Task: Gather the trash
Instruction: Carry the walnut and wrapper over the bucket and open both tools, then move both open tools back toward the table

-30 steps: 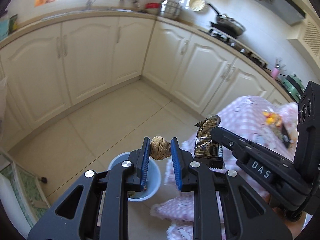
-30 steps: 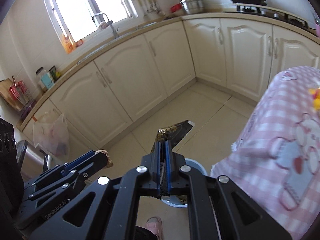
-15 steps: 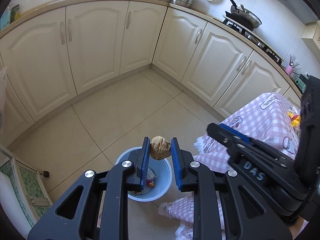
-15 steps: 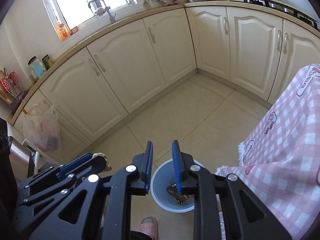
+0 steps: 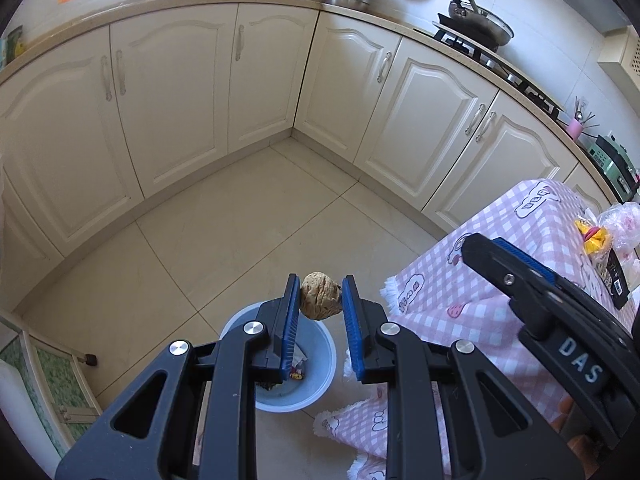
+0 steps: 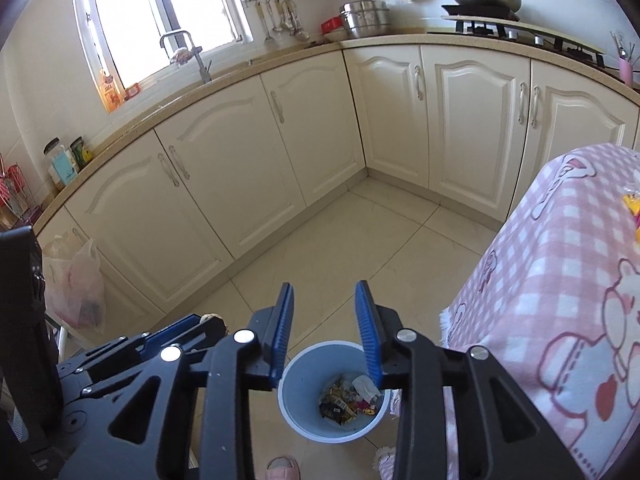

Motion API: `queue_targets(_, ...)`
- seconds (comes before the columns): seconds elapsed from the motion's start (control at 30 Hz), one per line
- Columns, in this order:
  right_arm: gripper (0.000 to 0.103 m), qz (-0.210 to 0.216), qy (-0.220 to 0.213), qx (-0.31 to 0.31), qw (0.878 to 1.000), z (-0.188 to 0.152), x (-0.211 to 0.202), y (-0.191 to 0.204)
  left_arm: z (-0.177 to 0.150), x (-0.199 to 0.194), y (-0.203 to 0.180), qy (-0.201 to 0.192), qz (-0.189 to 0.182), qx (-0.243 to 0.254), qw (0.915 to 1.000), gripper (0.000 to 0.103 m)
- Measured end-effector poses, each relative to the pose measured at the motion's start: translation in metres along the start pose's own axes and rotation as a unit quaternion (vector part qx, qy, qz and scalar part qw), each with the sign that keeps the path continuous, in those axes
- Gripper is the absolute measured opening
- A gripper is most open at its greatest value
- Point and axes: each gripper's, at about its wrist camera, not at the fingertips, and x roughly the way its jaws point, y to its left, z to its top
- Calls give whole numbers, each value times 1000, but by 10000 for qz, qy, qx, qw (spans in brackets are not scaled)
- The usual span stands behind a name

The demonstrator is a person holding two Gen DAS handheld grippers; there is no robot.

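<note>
My left gripper (image 5: 320, 294) is shut on a brown walnut (image 5: 320, 296) and holds it above the light blue trash bin (image 5: 320, 360) on the floor. In the right wrist view my right gripper (image 6: 325, 300) is open and empty, high above the same bin (image 6: 296, 392), which holds several wrappers (image 6: 346, 398). The left gripper shows at the lower left of the right wrist view (image 6: 208, 322), and the right gripper at the right of the left wrist view (image 5: 480, 244).
A table with a pink checked cloth (image 5: 500, 264) stands right of the bin, with wrappers and a plastic bag (image 5: 600, 236) on it. Cream kitchen cabinets (image 5: 260, 80) line the far walls. A plastic bag (image 6: 76, 280) hangs at the left. A slipper (image 6: 280, 468) is below the bin.
My right gripper has opened and the dark wrapper it held has dropped into the bin. Both grippers have tilted down over the bin. The walnut stays in my left gripper.
</note>
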Motion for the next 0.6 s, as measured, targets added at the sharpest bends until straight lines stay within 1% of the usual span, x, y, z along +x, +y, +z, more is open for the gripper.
queue_targets(0.1, 36, -29, -92, 34, 9999, 3, -7, -4, 4, -2, -5, -65, 74, -9, 10000, 21)
queue_targets(0.2, 37, -67, -149, 68, 9998, 5, -12, -9, 6, -4, -8, -82, 107, 9, 9999, 31)
queue_targets(0.27, 38, -50, -157, 94, 9998, 6, -15, -11, 6, -7, -10, -118, 146, 37, 9998, 41)
queue_targets(0.3, 38, -56, -170, 101, 9998, 6, -18, -13, 6, -10, -11, -149, 150, 34, 9998, 42)
queue_targets(0.6, 38, -66, -372, 148, 9992, 7, -49, -25, 8, -37, -33, -292, 47, 172, 9994, 43)
